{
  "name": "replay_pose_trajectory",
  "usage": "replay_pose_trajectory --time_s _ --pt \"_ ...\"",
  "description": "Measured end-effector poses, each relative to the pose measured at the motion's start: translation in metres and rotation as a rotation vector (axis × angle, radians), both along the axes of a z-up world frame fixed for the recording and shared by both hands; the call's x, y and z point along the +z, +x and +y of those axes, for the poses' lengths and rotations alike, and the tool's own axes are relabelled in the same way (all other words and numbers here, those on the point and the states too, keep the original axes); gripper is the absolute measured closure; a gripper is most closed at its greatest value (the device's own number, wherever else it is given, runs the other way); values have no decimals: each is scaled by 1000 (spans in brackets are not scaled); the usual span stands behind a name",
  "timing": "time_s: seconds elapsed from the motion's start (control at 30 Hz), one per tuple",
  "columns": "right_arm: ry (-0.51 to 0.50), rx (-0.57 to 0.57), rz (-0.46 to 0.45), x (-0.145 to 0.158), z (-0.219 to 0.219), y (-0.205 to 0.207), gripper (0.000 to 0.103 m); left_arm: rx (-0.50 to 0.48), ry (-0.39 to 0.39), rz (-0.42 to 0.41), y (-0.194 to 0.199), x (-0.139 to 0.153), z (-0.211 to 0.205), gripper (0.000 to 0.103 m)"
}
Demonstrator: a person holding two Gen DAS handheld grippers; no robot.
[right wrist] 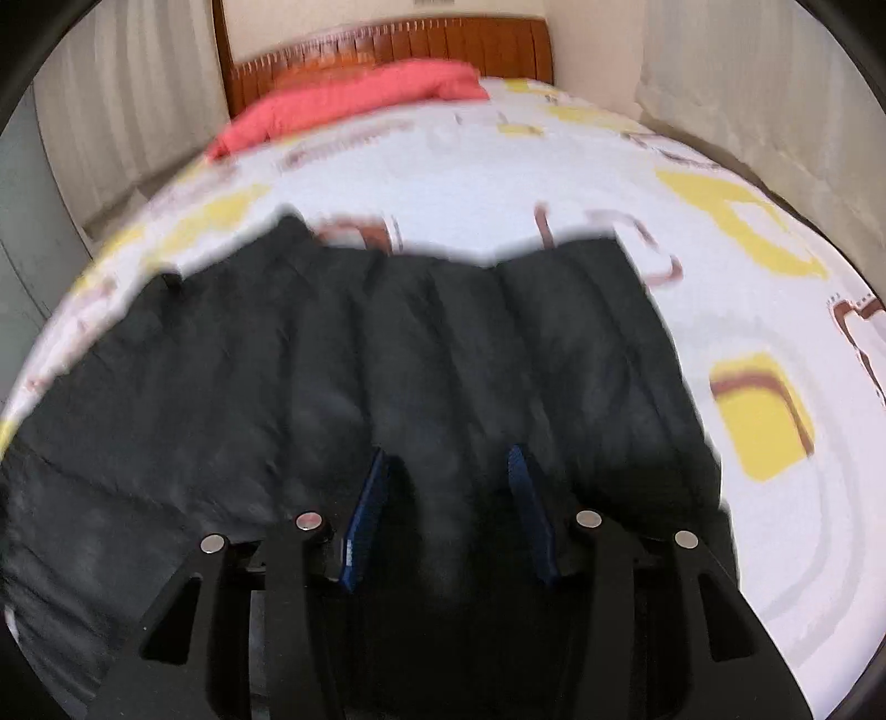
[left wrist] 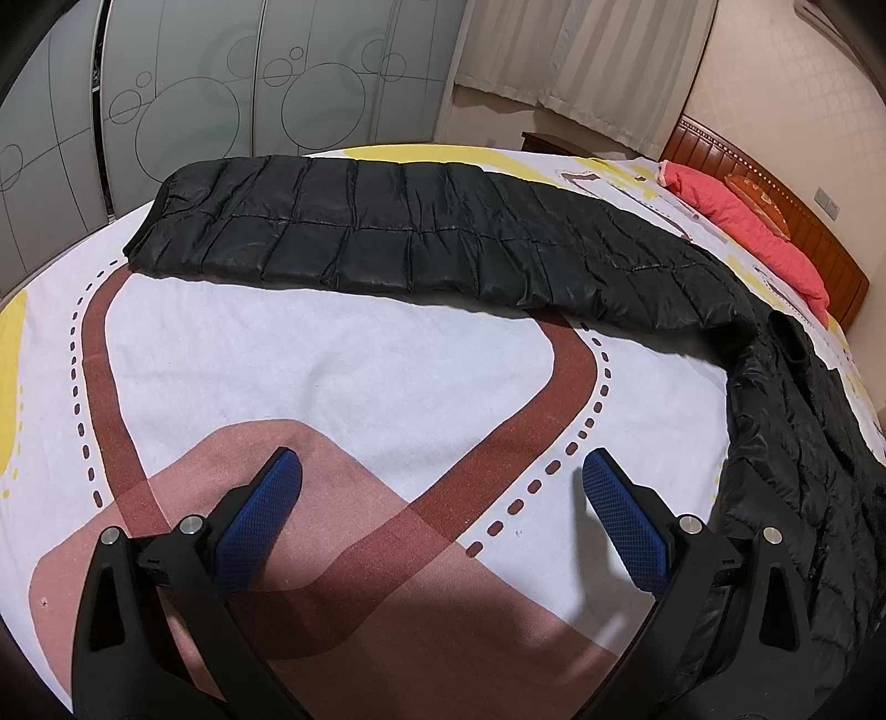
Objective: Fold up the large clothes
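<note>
Because the black puffer coat (left wrist: 421,232) sprawled across the bed (left wrist: 332,354) is soft, slick and bulky, I'd take it at a stitched hem. My right gripper (right wrist: 448,465) pinches a fold of it; my left gripper (left wrist: 443,471) gapes, holding nothing. Only the left view shows the wardrobe (left wrist: 194,83).

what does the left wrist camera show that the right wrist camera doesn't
Only the left wrist view shows the wardrobe doors with circle patterns, the left tongs open over bare bedsheet, and the black puffer coat stretched long across the bed.

Only the right wrist view shows the right tongs closed on a fold of the coat, though it is blurred.

Both show the coat, the patterned sheet, the pink pillow and the wooden headboard.
</note>
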State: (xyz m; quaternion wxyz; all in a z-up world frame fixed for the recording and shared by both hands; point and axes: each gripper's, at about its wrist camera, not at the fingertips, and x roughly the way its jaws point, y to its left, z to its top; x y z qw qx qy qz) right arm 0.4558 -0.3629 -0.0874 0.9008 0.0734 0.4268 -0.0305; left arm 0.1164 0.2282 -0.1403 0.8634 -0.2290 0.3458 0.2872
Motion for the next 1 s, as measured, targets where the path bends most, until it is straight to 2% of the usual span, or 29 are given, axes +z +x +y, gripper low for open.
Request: replay_pose_trajectory --time_s 0.07,0.17,0.27,0.33,0.4,0.5,0.63,0.77,1.0 --pt "-5 -24 -35 11 -2 12 56 0 2 2 0 -1 1 2" --pt "-30 -49 -28 10 -3 34 56 0 0 -2 -1 -1 1 2" --pt "-31 -67 34 -15 -7 52 54 0 0 -4 -1 -1 1 2" --pt "-39 -61 28 -26 -7 53 54 0 -2 -3 -1 -1 2 2" --pt "-34 -63 24 -23 -7 48 54 0 -3 -6 -1 -1 2 2" --pt "36 -65 10 -11 -12 30 54 0 -7 -13 -3 -1 0 2" --pt "-4 -51 -43 0 -7 -10 54 0 -7 -12 -3 -1 1 2" --pt "3 -35 27 -22 -8 -22 53 0 -9 -14 -4 0 0 2" --pt "-17 -27 1 -29 -5 -26 52 -5 -63 -24 -8 2 5 2"
